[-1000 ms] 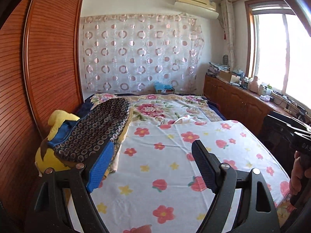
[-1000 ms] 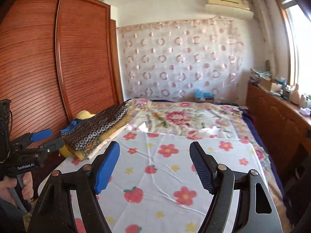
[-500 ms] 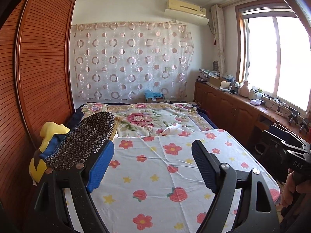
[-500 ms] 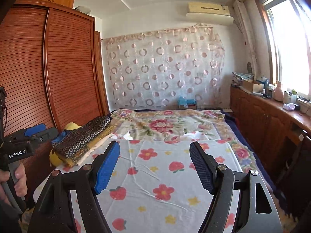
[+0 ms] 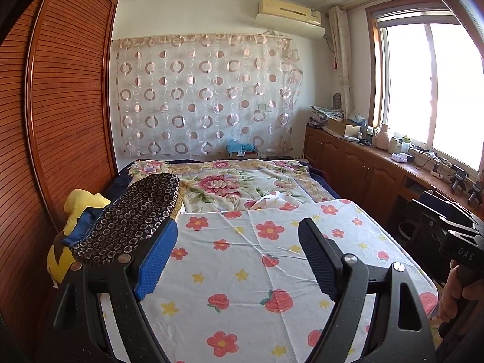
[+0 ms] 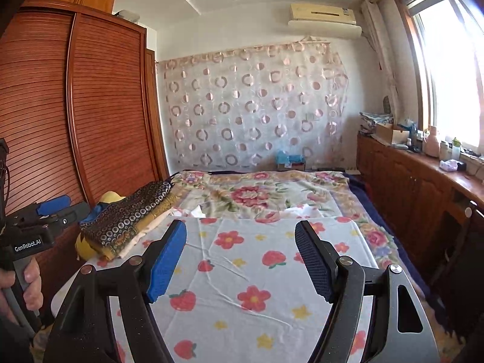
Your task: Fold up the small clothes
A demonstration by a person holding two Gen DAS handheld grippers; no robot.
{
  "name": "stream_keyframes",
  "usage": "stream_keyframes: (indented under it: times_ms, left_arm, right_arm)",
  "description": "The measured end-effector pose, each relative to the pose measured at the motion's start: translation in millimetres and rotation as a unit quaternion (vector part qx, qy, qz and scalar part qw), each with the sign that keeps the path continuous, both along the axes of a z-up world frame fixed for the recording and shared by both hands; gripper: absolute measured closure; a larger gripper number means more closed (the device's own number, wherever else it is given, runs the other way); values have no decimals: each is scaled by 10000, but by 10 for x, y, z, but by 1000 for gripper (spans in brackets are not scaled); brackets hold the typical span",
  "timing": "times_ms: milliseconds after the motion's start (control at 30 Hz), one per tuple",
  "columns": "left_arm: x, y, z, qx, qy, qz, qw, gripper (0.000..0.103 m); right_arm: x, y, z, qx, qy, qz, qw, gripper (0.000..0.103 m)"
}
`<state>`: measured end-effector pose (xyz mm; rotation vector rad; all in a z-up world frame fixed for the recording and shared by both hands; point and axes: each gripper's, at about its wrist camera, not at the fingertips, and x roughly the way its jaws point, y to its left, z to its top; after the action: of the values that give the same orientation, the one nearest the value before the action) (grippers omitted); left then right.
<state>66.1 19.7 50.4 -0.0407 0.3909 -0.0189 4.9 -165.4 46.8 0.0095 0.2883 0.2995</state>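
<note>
**Inspector:** State of the tools first. The left gripper (image 5: pixel 237 260) has its jaws standing wide apart with nothing between them but the view of the flowered sheet (image 5: pixel 257 260) below. The right gripper (image 6: pixel 240 260) is the same: jaws wide, empty, hovering over that sheet.

**Clerk:** And the clothes to be folded?

**Inspector:** One stack of folded clothes (image 6: pixel 130 220) on the bed, beyond and to the left of the blue pad of the right gripper. Seen from the left gripper, it sits just past the tip of the blue jaw, well outside the gap. I count a dark ring-patterned piece (image 5: pixel 133 217) on top, mustard and pale layers under it (at least three layers; the lower ones are partly hidden, so no firm total). A yellow plush toy (image 5: pixel 81 208) lies against the far side of the stack, next to the wardrobe (image 6: pixel 75 115).

**Clerk:** Which step is in hand?

**Inspector:** In my judgement, a pause between garments. No unfolded garment lies on the sheet between or ahead of either pair of jaws.

**Clerk:** Next move?

**Inspector:** Most likely to fetch a fresh piece and spread it flat on the sheet. I cannot see where one would come from.

**Clerk:** Hands?

**Inspector:** Two, one on each handle.
</note>
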Motion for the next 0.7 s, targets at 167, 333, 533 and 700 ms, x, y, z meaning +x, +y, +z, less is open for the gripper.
stream_keyframes:
  times_ms: [167,333,533,700]
  left_arm:
    - [1,0,-1,3,1,-5,10000,20]
    - [-1,-1,-3,6,-3,-2,10000,20]
    - [-3,-1,-10,9,-4,2,10000,20]
    - [-3,-2,-11,12,-5,-6,10000,20]
  right_arm:
    - [1,-17,-1,-1,-2,7,10000,27]
    - [17,-30,6,-7,7,13,10000,27]
    - [23,-51,12,-9,2,18,10000,27]
    - [30,-56,16,-11,3,19,10000,27]
